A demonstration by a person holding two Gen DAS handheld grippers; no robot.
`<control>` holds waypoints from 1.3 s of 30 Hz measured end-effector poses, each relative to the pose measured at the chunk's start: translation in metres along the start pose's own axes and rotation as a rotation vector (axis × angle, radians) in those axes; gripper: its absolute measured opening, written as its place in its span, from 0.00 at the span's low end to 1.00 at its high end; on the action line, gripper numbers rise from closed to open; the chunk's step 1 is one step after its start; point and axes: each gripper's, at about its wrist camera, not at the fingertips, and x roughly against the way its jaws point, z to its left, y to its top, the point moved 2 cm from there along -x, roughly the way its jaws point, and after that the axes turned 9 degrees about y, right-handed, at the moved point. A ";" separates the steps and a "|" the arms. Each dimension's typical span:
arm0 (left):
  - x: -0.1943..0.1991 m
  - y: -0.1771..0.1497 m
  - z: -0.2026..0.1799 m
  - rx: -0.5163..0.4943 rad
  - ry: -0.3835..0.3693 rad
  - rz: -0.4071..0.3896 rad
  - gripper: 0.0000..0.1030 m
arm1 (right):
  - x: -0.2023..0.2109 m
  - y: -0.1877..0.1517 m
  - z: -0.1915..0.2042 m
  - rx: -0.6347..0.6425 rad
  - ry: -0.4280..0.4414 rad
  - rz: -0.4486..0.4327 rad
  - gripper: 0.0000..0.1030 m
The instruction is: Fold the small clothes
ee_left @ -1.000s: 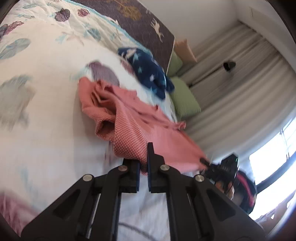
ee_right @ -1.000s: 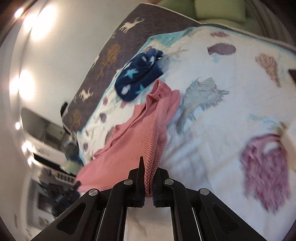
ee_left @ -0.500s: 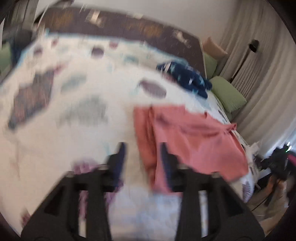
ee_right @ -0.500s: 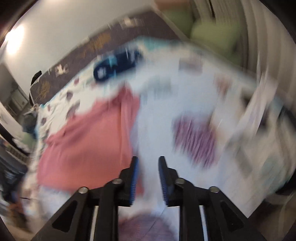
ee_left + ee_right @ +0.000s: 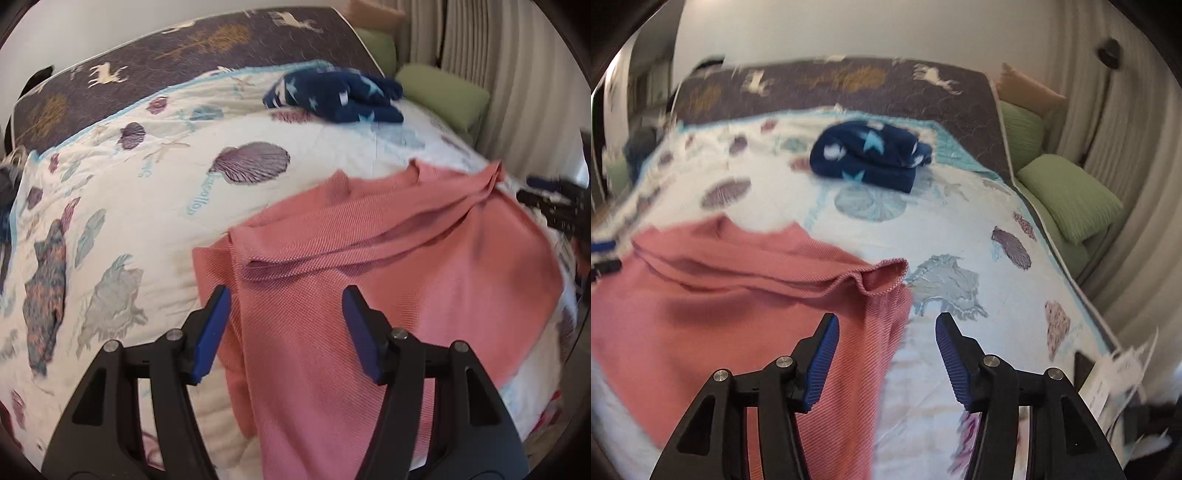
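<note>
A pink knit garment lies spread on the shell-print quilt, with a fold across its upper part. My left gripper hovers over the garment's left edge, its jaws opening, the pads clear of the cloth. In the right wrist view the same pink garment fills the lower left, and my right gripper hangs over its right edge, jaws opening and pressing on nothing. A folded navy garment with stars rests further back on the quilt.
A dark blanket with deer figures covers the bed's far end. Green cushions and pale curtains stand at the right. Papers lie off the bed's right edge.
Both grippers were shut on the pink garment's edges. They have let go and opened, both wrists have rolled, and the garment now lies spread flat on the quilt.
</note>
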 end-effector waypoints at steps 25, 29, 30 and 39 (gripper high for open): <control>-0.039 0.054 0.060 0.314 -0.078 -0.012 0.78 | -0.060 0.041 -0.071 -0.277 0.158 0.055 0.65; -0.060 0.052 0.051 0.284 -0.125 0.046 0.78 | -0.065 0.041 -0.072 -0.314 0.267 0.068 0.65; -0.068 0.051 0.051 0.299 -0.139 0.065 0.78 | -0.069 0.041 -0.073 -0.327 0.307 0.080 0.65; -0.112 0.058 0.051 0.402 -0.294 0.163 0.21 | -0.094 0.047 -0.074 -0.392 0.429 0.112 0.65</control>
